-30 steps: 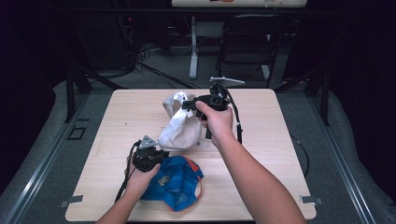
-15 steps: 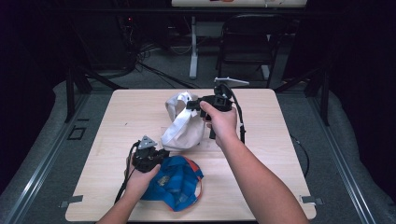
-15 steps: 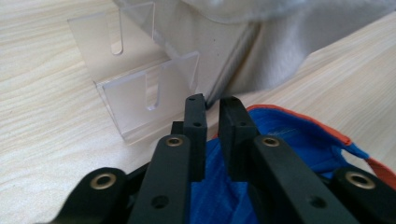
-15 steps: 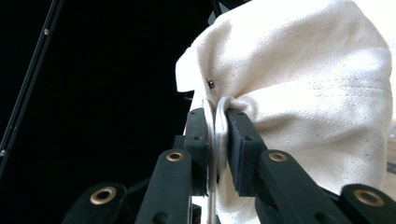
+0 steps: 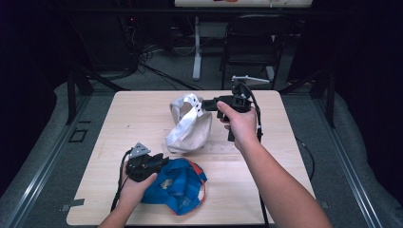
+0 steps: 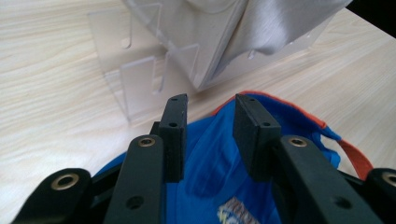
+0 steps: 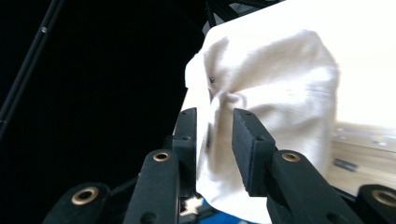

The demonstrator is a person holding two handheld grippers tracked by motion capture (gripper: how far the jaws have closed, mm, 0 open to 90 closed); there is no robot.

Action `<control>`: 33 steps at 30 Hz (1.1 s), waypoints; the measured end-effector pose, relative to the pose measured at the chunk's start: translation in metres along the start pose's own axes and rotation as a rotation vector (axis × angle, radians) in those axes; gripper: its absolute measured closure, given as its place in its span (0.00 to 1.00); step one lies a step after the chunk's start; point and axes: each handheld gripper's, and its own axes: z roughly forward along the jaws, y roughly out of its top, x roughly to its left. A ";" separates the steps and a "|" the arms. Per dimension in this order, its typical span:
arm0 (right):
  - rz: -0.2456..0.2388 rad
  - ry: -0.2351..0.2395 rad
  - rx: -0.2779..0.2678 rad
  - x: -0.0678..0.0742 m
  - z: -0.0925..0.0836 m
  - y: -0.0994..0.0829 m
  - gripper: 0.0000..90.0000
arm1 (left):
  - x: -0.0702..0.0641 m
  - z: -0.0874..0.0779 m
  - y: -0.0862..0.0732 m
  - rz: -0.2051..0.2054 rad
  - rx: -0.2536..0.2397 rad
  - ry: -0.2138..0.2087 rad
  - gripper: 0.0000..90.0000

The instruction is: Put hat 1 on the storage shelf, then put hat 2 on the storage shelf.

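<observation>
Dark studio clutter is seen behind a pale wooden worktop (image 5: 119, 118), where two caps are being handled. A cream cap (image 5: 190, 126) is draped over a clear plastic stand (image 6: 135, 84) at mid-table; a blue cap (image 5: 178, 183) with orange trim is left lying flat near the front edge, seemingly next for mounting. The right tool (image 5: 205, 105), its jaws just opened partway, is shown loosely astride the cream cap's edge. The left tool (image 5: 161, 161), likewise just opened partway, is poised over blue fabric, nothing gripped

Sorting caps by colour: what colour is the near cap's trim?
Orange trim on a blue cap; left gripper view.
</observation>
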 end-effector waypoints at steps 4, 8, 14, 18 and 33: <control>-0.032 -0.026 0.006 -0.005 -0.012 -0.004 0.78 | 0.006 -0.011 -0.006 -0.011 -0.004 0.010 0.72; -0.029 -0.031 0.007 -0.014 -0.021 -0.009 0.78 | 0.016 -0.022 -0.013 -0.024 -0.007 0.027 0.70; -0.023 -0.046 -0.001 -0.029 -0.026 -0.015 0.76 | 0.033 -0.033 -0.025 -0.080 -0.021 0.050 0.67; -0.038 -0.060 0.004 -0.034 -0.023 -0.023 0.75 | 0.040 -0.036 -0.029 -0.096 -0.022 0.070 0.66; -0.096 -0.065 0.043 -0.048 -0.014 -0.066 0.72 | 0.053 -0.042 -0.037 -0.109 -0.024 0.115 0.60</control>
